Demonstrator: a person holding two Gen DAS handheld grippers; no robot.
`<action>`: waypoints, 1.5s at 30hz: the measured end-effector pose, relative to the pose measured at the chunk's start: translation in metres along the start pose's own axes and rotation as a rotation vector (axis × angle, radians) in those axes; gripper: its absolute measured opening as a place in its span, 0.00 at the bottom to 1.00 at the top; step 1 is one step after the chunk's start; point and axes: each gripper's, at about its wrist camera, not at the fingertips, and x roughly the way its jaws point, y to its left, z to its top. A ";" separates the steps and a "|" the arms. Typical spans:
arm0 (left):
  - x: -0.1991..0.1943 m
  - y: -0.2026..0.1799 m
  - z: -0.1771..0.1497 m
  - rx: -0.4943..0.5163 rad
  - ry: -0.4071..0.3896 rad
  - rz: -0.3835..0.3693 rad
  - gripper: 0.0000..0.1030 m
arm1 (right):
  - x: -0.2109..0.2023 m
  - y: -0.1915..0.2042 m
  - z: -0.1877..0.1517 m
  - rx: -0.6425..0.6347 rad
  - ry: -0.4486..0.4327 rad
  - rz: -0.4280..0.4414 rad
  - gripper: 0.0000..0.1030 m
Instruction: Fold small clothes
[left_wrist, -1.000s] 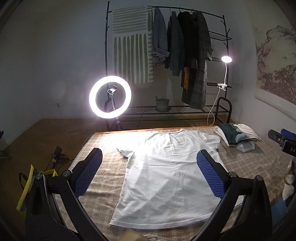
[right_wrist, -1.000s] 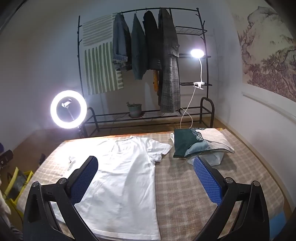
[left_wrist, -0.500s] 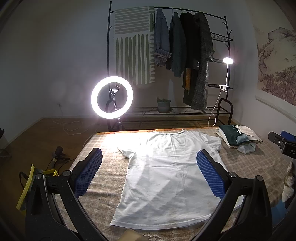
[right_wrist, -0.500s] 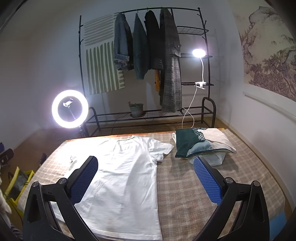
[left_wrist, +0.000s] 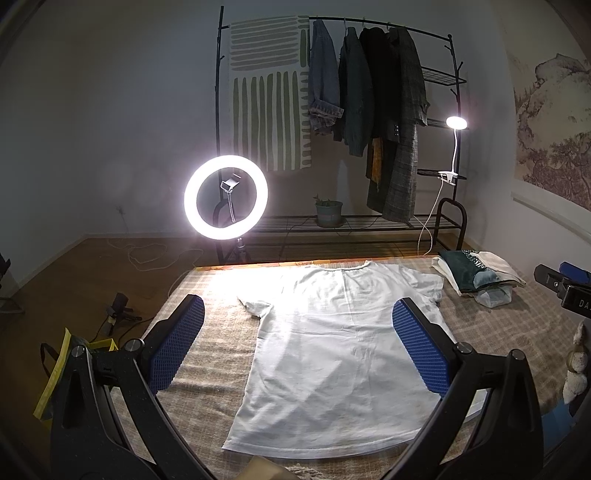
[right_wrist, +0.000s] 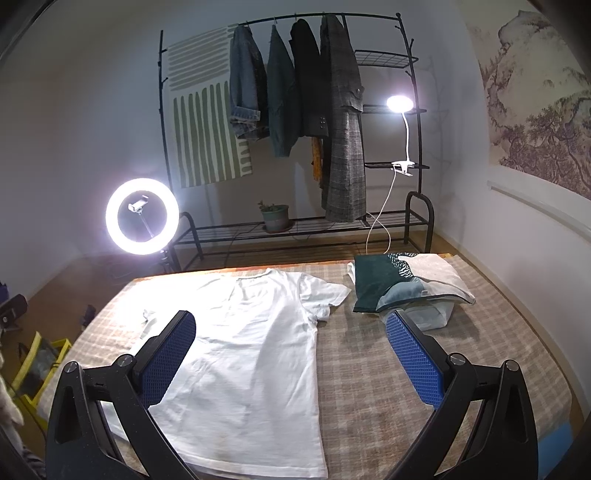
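Note:
A white T-shirt (left_wrist: 332, 343) lies spread flat on the checked table cover (left_wrist: 218, 332), collar at the far edge, hem toward me. In the right wrist view the same T-shirt (right_wrist: 247, 343) fills the left half of the table. My left gripper (left_wrist: 297, 314) hovers open above the shirt's lower part, blue pads wide apart, holding nothing. My right gripper (right_wrist: 290, 328) also stands open, above the shirt's right side seam and the bare cover. The tip of the right gripper (left_wrist: 565, 284) shows at the left wrist view's right edge.
A pile of folded clothes (right_wrist: 402, 284) lies at the table's far right on a clear bag. Behind the table stand a lit ring light (left_wrist: 225, 197), a clothes rack (left_wrist: 369, 110) with hanging jackets, and a clip lamp (right_wrist: 399, 105). A yellow bag (left_wrist: 55, 369) sits on the floor left.
Both views have tilted up slightly, so the shirt and the folded pile sit a little lower in frame. Both grippers stay open; the shirt has not moved.

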 end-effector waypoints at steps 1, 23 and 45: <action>0.000 0.000 -0.001 -0.001 -0.001 0.000 1.00 | 0.000 0.000 0.000 0.000 0.000 0.000 1.00; -0.002 0.002 0.000 0.002 0.000 0.002 1.00 | 0.001 0.001 0.000 0.001 0.001 0.001 1.00; 0.002 0.009 -0.011 0.004 0.016 0.028 1.00 | 0.004 0.013 -0.003 -0.005 0.003 0.008 1.00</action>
